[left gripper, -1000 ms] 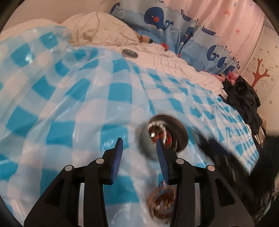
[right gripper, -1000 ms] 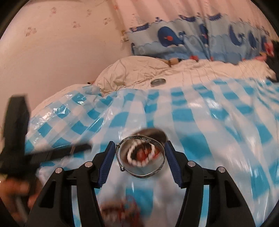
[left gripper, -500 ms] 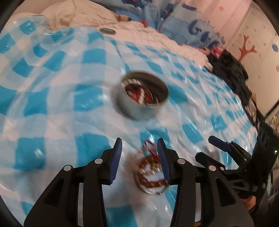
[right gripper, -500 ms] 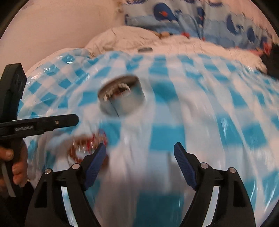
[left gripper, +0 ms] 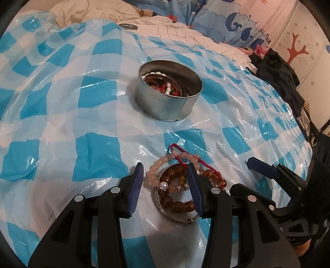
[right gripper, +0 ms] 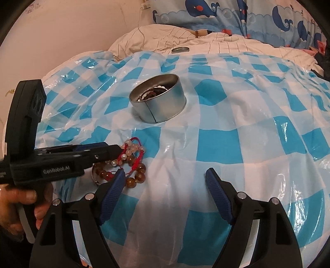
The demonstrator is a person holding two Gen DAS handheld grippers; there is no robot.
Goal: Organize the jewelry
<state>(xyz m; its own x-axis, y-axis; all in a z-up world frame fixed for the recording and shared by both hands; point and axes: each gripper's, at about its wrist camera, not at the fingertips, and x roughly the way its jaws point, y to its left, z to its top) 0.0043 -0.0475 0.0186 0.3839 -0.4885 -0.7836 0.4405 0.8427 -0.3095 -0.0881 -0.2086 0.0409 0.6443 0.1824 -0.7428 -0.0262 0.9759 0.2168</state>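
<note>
A round metal tin [left gripper: 168, 90] stands on the blue-and-white checked plastic sheet [left gripper: 82, 123], with pearls and red beads inside it. Nearer to me lies a pile of bracelets [left gripper: 175, 204]: a silver bangle, brown beads, pale pink beads and a red cord. My left gripper [left gripper: 165, 171] hovers over this pile, jaws partly apart; the pink beads lie between them and I see no pad pressing on them. In the right wrist view the tin [right gripper: 158, 99] sits beyond the pile [right gripper: 140, 168]. My right gripper [right gripper: 165, 173] stands wide open over bare sheet, right of the pile.
The tin's lid [left gripper: 127, 26] lies far back on the cream quilt. Whale-print bedding [right gripper: 226, 14] and a wall close the far side. Dark clothes [left gripper: 282, 68] are heaped at the right edge. A person's hand [right gripper: 20, 198] holds the left gripper's handle.
The right gripper, which had the tin between its jaws, has let it go onto the sheet, opened wide and drawn back. The left gripper has come down over the bracelet pile.
</note>
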